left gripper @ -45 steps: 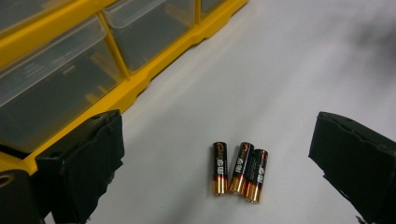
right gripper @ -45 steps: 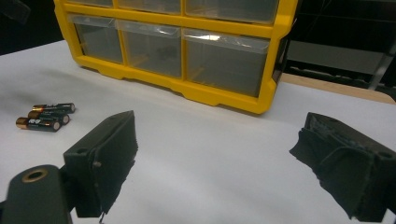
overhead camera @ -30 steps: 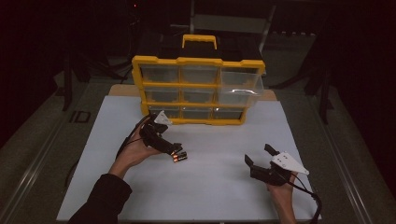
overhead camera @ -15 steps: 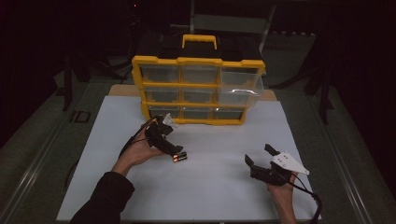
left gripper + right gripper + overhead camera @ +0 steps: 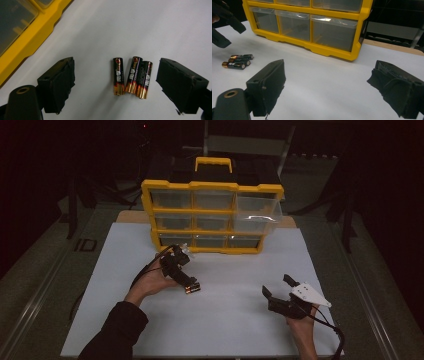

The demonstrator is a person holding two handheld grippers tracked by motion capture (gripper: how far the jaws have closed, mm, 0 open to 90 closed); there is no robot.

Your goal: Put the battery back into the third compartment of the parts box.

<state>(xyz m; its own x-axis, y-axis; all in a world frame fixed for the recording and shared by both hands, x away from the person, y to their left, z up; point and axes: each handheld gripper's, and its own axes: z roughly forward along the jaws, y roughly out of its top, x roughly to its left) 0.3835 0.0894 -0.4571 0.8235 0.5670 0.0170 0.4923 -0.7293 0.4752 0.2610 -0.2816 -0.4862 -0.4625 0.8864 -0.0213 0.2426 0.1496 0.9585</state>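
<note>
We've got a matte white sheet in a dark room, three glossy black-and-copper batteries lying between our left gripper's wide, just-narrowing jaws, untouched, right gripper gaping empty, near the yellow plastic drawer organizer.

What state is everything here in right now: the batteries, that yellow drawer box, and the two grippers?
Batteries: three, lying side by side on the white table, not gripped.
Drawer box: upright, the right middle drawer pulled out, the rest pushed in.
Left gripper: open astride the batteries, jaws just closing in, pads not touching them.
Right gripper: open, nothing between its jaws, apart from the batteries.
</note>
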